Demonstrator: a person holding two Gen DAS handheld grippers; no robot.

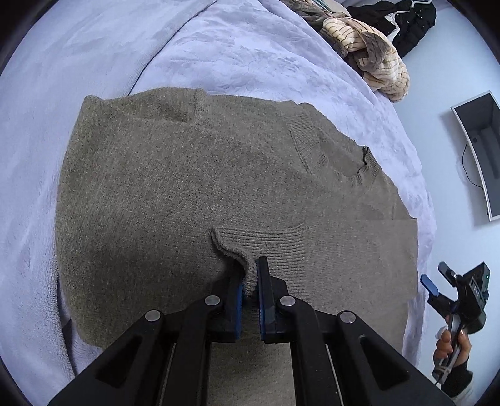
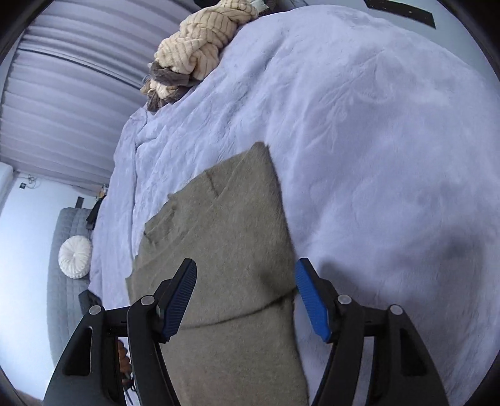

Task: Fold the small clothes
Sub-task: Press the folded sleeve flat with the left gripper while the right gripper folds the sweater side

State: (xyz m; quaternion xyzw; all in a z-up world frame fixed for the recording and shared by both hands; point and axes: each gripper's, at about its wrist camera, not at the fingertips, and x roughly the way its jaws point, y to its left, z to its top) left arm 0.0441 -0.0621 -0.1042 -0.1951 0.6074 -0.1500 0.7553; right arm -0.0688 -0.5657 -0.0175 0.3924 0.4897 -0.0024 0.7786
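Observation:
A grey-brown knit sweater (image 1: 193, 193) lies spread on the pale lilac bed cover (image 1: 250, 53), neck opening (image 1: 337, 156) to the right. My left gripper (image 1: 249, 274) is shut on the ribbed sleeve cuff (image 1: 250, 246), holding it over the sweater's body. My right gripper (image 2: 245, 274) is open and empty, hovering above the sweater (image 2: 225, 237) near its lower edge. It also shows in the left wrist view (image 1: 437, 278), off the bed's right side, held by a hand.
A pile of cream striped and brown clothes (image 1: 368, 50) lies at the far end of the bed, also seen in the right wrist view (image 2: 193, 47). Black garments (image 1: 403, 22) sit beyond it. A grey bench with a white round cushion (image 2: 75, 256) stands beside the bed.

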